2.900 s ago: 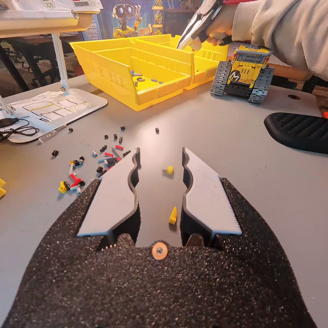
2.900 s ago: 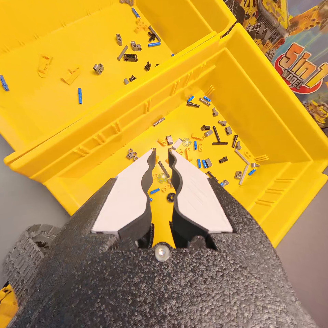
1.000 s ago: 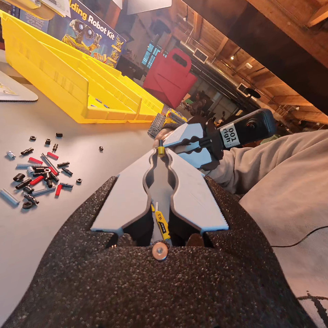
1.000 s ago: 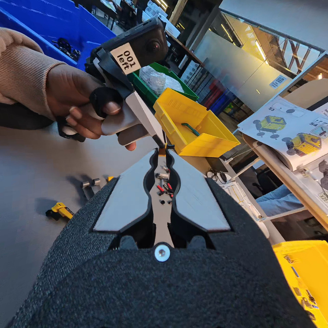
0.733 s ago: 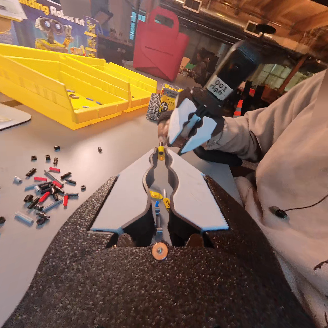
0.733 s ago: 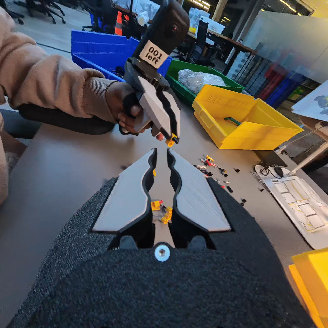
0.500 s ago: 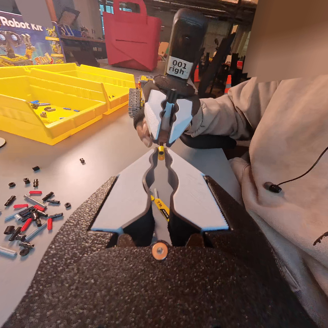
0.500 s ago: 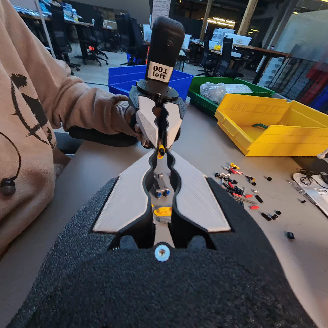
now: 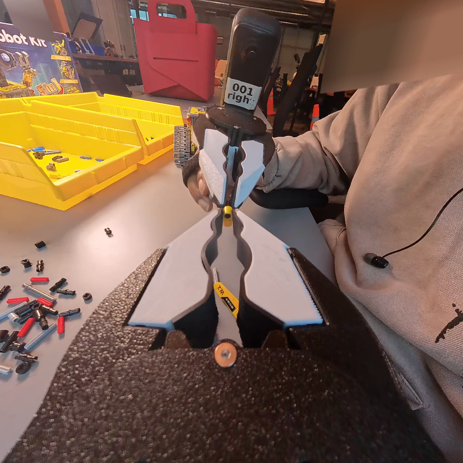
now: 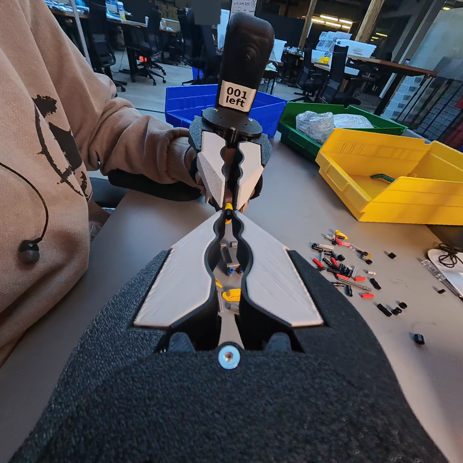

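Pegs and pins (image 9: 37, 308): red, black and grey bits lay scattered on the bench (image 9: 125, 225) toward its left edge, well apart from both tools.
Bins (image 9: 100, 172): yellow trays stood toward the far left corner with a few small parts inside. A tracked model (image 9: 183, 145) stood just beside them.
Left tongs (image 9: 227, 213): clenched on a yellow connector (image 9: 227, 216), gripped at the very tips and held up off the bench, near its front edge.
Yellow connector: a tiny, hard plastic tube with its open bore facing the other tool. It looked featherlight, stiff and smooth, so likely to twist or pop out of a tip grip. The flat sides looked the best place to pinch, leaving the bore clear.
Tool (image 9: 226, 298): a yellow-handled piece lay on the bench beneath the left tongs, untouched.
Right tongs (image 10: 227, 216): drawn nearly together, tip to tip with the left pair, and apparently nipping a black peg (image 10: 228, 213) against the connector's mouth. The peg was too small to make out in detail.
Sleeve (image 9: 313, 155): a beige cuff reached in from the right edge behind the right tongs.
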A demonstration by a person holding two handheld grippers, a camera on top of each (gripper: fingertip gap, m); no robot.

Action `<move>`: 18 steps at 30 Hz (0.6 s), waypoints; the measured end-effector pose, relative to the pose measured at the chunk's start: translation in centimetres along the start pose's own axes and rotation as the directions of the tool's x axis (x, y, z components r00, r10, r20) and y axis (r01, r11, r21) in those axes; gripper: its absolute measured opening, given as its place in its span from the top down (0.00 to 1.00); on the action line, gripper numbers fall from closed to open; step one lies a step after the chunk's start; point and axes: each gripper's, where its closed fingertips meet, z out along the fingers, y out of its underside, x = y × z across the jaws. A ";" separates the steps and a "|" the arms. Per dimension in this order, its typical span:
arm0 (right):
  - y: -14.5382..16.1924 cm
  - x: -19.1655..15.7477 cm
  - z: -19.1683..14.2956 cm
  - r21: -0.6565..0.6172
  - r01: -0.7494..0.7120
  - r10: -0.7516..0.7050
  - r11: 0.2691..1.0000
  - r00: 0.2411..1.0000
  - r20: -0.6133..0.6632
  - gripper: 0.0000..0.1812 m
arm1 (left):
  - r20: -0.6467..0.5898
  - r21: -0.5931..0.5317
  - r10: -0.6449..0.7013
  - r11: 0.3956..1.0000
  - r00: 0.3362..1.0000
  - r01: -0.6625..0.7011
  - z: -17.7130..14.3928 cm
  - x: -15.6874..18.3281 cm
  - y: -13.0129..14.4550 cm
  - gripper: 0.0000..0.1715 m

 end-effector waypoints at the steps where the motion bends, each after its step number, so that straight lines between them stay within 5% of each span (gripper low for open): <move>1: -0.1 -0.1 0.0 0.005 -0.008 0.008 1.000 1.000 0.010 0.99 | -0.002 0.001 0.000 1.000 1.000 0.000 0.0 0.1 -0.1 0.96; 6: -0.7 0.0 -0.4 0.039 -0.042 0.040 0.998 0.998 0.042 0.99 | -0.006 0.001 0.004 1.000 1.000 -0.004 -0.1 0.1 -0.8 0.96; 10: -1.7 3.8 -5.0 0.121 -0.081 0.091 0.989 0.993 -0.071 0.99 | 0.132 0.125 -0.044 0.992 0.990 0.028 -5.4 -3.2 -3.0 0.96; 13: 0.5 6.4 -5.1 0.031 -0.103 0.107 0.994 0.979 -0.172 0.99 | 0.192 0.091 -0.060 0.995 0.980 0.043 -5.6 -4.7 -2.3 0.96; 18: 7.8 11.4 -0.7 -0.305 -0.116 0.009 0.945 0.943 -0.333 0.99 | 0.231 0.027 -0.094 0.996 0.968 0.090 -4.0 -5.8 -0.5 0.96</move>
